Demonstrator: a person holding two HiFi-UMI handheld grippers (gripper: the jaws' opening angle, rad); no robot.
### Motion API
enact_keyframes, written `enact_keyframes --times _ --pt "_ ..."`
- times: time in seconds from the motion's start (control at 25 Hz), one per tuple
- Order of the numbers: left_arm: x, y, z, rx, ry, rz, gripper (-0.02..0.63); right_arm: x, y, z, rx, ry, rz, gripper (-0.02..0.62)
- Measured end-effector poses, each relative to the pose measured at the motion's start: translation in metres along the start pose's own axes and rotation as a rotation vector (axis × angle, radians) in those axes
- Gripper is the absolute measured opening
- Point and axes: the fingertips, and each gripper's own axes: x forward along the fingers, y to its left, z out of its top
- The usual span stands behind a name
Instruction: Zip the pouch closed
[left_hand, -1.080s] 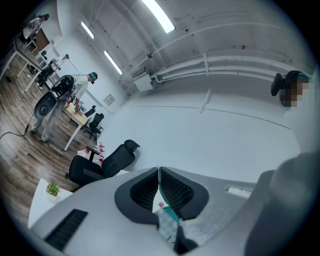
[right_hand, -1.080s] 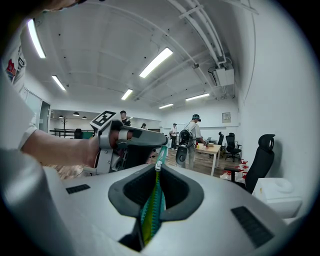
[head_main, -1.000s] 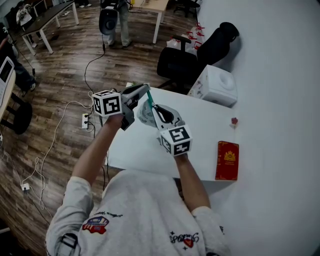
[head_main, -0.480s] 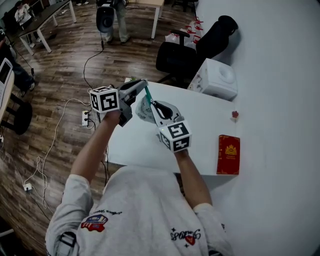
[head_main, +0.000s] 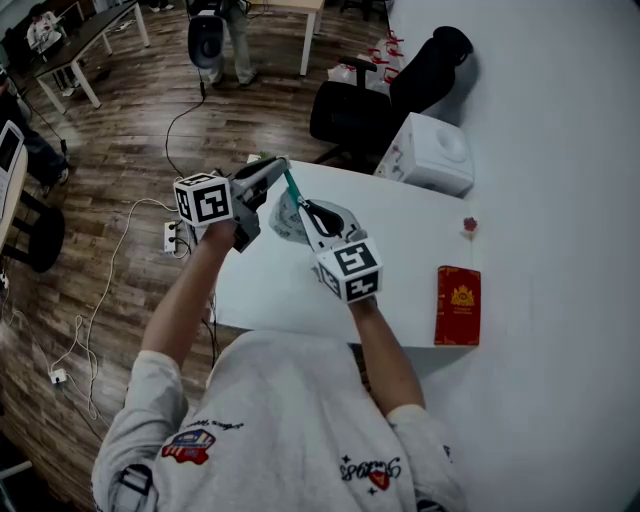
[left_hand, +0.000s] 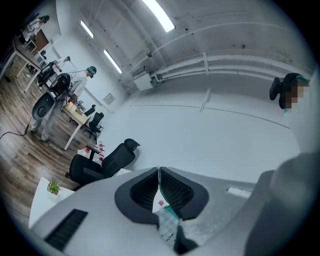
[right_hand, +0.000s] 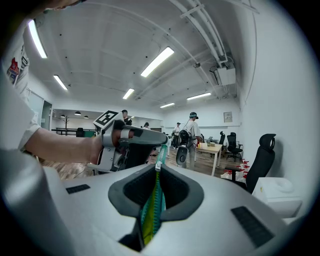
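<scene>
Above the white table (head_main: 270, 290) I hold a small pale pouch (head_main: 287, 222) in the air between both grippers. Its teal zipper strip (head_main: 292, 188) runs taut from one gripper to the other. My left gripper (head_main: 282, 166) points right and is shut on the strip's far end; patterned pouch fabric (left_hand: 167, 227) shows under its jaws (left_hand: 159, 172). Whether it pinches the pull tab or the fabric I cannot tell. My right gripper (head_main: 303, 211) points up-left and is shut on the teal zipper (right_hand: 152, 205). A silvery slider (right_hand: 159, 164) sits just beyond its tips, below the left gripper (right_hand: 163, 145).
A red booklet (head_main: 457, 305) lies at the table's right edge, with a small red object (head_main: 468, 225) behind it. A white box-like appliance (head_main: 432, 155) stands at the far corner and a black office chair (head_main: 370, 110) beyond. Cables (head_main: 120, 250) trail on the wooden floor at left.
</scene>
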Motion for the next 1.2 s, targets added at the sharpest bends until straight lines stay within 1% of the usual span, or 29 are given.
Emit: enact_keyframes --times 0.32,0.56,0.72,1.0,1.2 --pt "-0.001 0.003 -0.002 -0.011 0.007 -0.001 0.015 0.0 0.001 -0.002 0.005 0.004 0.001 0.035" --pt "-0.002 0.006 -0.005 -0.034 -0.001 0.005 0.015 -0.002 0.002 -0.009 0.001 0.025 0.008 0.035" --pt "0.001 0.006 -0.002 -0.026 0.006 0.006 0.015 -0.003 -0.001 -0.007 0.0 0.023 0.008 0.035" --pt "0.0 0.009 -0.002 -0.019 -0.013 0.021 0.015 -0.008 -0.001 -0.013 -0.002 0.019 0.012 0.035" --pt "0.0 0.006 0.0 -0.022 -0.015 0.013 0.015 -0.01 0.0 -0.013 0.003 0.023 0.014 0.035"
